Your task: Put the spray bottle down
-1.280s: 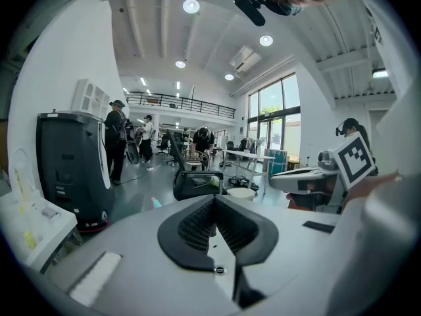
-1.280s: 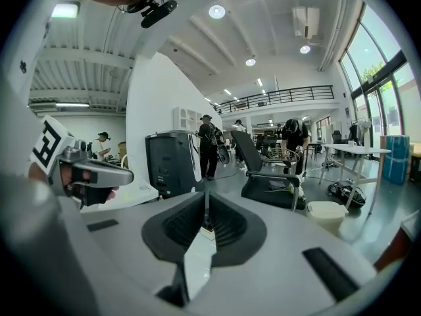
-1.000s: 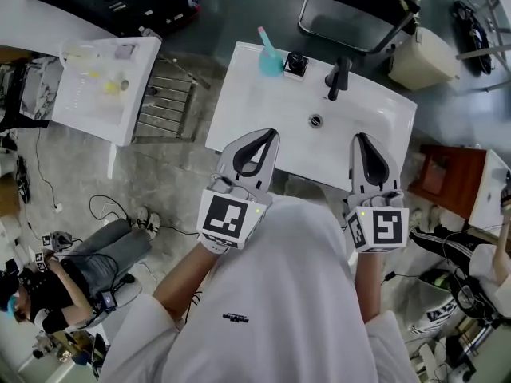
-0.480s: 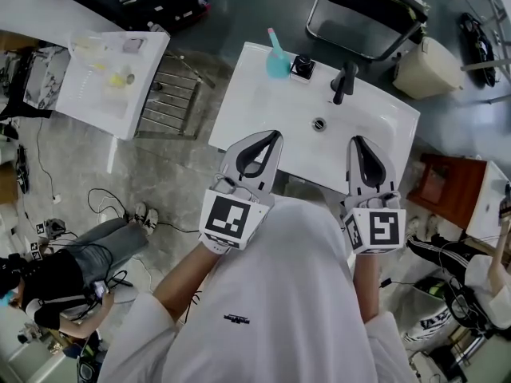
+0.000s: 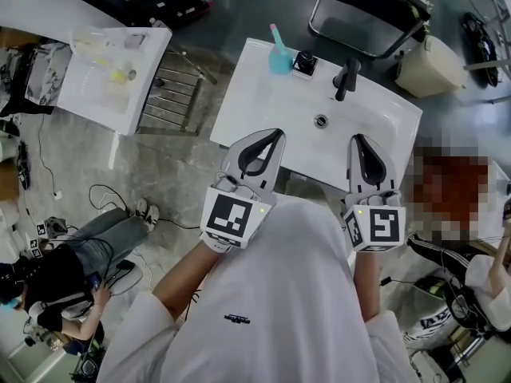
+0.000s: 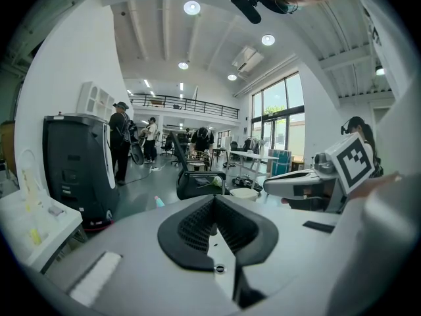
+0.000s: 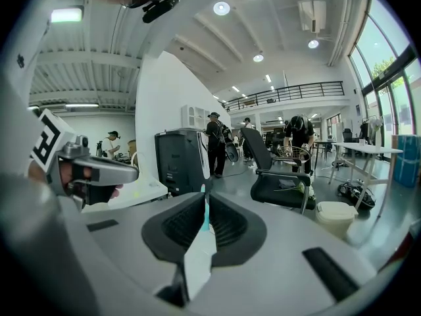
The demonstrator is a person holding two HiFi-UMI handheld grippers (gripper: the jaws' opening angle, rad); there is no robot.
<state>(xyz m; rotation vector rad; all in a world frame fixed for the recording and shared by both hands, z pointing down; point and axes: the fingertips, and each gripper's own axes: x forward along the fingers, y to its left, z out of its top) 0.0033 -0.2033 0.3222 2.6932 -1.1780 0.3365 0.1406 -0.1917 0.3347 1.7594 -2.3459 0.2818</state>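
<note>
The teal spray bottle with a pink top stands upright on the far left rim of the white sink, and no gripper touches it. My left gripper hovers over the sink's near edge, jaws shut and empty. My right gripper hovers beside it, also shut and empty. In the left gripper view the bottle shows small, left of the shut left gripper. In the right gripper view the bottle shows as a thin teal strip beyond the tips of the right gripper.
A black faucet and a small black holder stand on the sink's far rim, with the drain in the basin. A white table, a metal rack, an office chair, a white bin and a seated person surround it.
Both grippers stay where they were over the sink's near edge. Only the head view has shifted a little, and the seated person at the lower left has moved.
</note>
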